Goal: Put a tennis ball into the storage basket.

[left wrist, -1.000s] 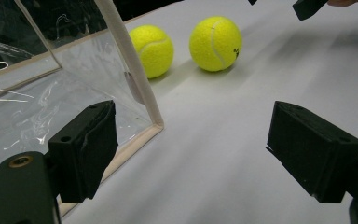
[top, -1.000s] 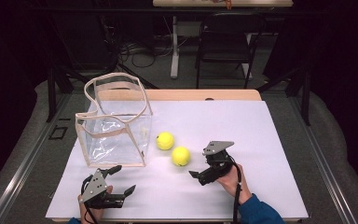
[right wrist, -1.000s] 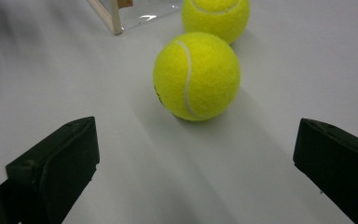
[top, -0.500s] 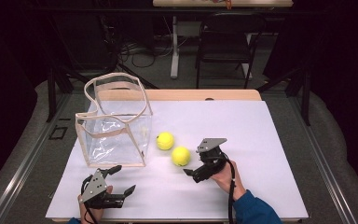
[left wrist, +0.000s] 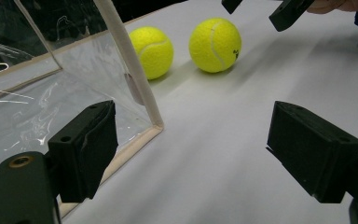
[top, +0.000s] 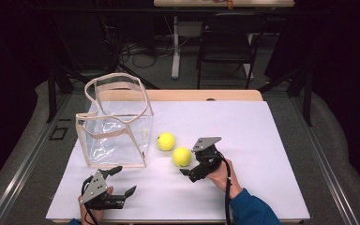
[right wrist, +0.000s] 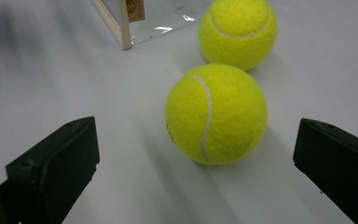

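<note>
My right hand-held gripper (top: 191, 169) at the nearer tennis ball (top: 182, 157), jaws apart.
The ball lies on the white surface (top: 262, 154) between my spread jaws, untouched; a second tennis ball (top: 166, 141) sits just beyond, near the clear bag (top: 115, 123). My left hand-held gripper (top: 118, 180) rests open before the bag.

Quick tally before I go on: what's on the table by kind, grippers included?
Tennis balls, yellow: 2, the near ball and the far ball
Clear bag with beige trim: 1, the bag
Grippers, black: 2, the left gripper and the right gripper, both with jaws open
Total: 5
</note>
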{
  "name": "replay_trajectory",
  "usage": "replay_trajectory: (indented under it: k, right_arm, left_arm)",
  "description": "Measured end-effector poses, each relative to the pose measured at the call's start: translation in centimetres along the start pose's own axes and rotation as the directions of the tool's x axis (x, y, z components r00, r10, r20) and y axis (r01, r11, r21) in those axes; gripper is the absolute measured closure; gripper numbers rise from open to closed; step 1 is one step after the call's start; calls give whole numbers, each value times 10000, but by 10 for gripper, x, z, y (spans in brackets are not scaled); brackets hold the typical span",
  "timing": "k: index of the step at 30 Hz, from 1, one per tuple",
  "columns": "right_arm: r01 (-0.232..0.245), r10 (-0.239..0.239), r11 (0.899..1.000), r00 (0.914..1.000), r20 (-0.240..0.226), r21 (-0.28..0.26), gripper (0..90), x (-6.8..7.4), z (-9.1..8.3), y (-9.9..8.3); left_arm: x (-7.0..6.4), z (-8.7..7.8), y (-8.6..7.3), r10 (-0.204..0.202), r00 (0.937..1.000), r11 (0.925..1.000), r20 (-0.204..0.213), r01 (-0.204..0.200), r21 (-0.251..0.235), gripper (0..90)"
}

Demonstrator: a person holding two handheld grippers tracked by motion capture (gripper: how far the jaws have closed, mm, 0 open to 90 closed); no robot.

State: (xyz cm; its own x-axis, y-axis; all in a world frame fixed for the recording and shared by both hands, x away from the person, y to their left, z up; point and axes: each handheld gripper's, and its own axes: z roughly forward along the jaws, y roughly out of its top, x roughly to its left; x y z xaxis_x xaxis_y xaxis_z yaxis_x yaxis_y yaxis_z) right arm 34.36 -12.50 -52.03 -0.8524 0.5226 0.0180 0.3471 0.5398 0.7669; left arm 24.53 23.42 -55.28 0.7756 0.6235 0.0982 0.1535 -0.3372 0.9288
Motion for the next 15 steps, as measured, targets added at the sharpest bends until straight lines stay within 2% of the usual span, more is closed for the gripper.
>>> replay_trajectory:
  k: [15]
  right_arm:
    - [-121, 121, 9999, 9999, -79, 18, 0, -3, 9, 2]
  left_arm:
    - [0, 0, 0, 17, 10000, 10000, -13, -17, 2, 159]
